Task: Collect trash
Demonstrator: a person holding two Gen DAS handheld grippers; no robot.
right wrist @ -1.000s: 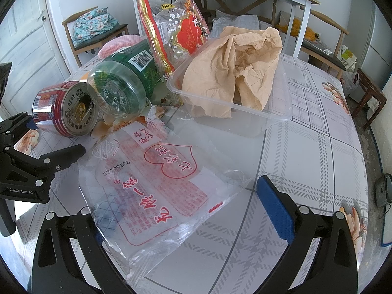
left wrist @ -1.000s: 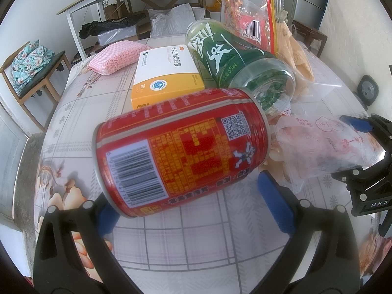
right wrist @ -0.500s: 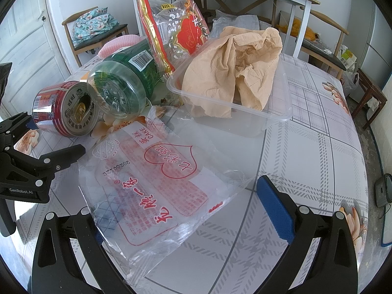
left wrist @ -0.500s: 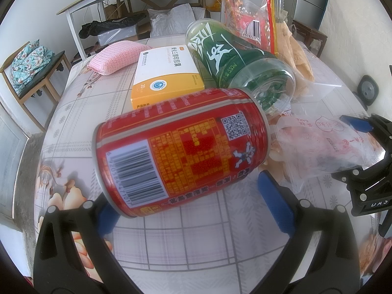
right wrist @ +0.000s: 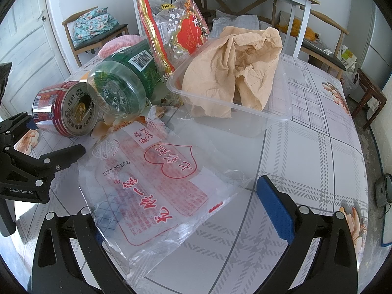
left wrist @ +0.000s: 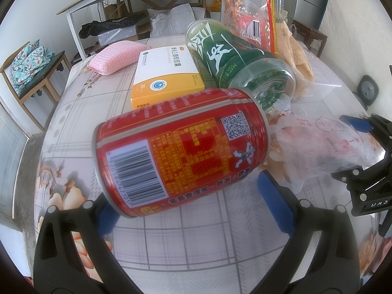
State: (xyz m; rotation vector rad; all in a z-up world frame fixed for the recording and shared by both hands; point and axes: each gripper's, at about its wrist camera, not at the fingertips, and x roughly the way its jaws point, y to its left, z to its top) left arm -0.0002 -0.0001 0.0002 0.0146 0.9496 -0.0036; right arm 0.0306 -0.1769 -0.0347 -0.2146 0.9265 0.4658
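A red drink can (left wrist: 181,147) lies on its side on the table, right in front of my open left gripper (left wrist: 193,208); its lower end sits over the left pad. It also shows in the right wrist view (right wrist: 65,107). A green plastic bottle (left wrist: 235,63) lies behind it. A clear cake wrapper with red print (right wrist: 156,183) lies flat between the fingers of my open right gripper (right wrist: 186,210), covering its left pad. A clear plastic tub (right wrist: 269,112) holds crumpled brown paper (right wrist: 235,73). A red and clear snack bag (right wrist: 176,29) stands behind the bottle.
A white and orange medicine box (left wrist: 166,73) and a pink sponge (left wrist: 115,56) lie at the far side of the table (right wrist: 318,147). The right gripper's body (left wrist: 370,169) shows at the right of the left wrist view. Chairs and a desk stand around the table.
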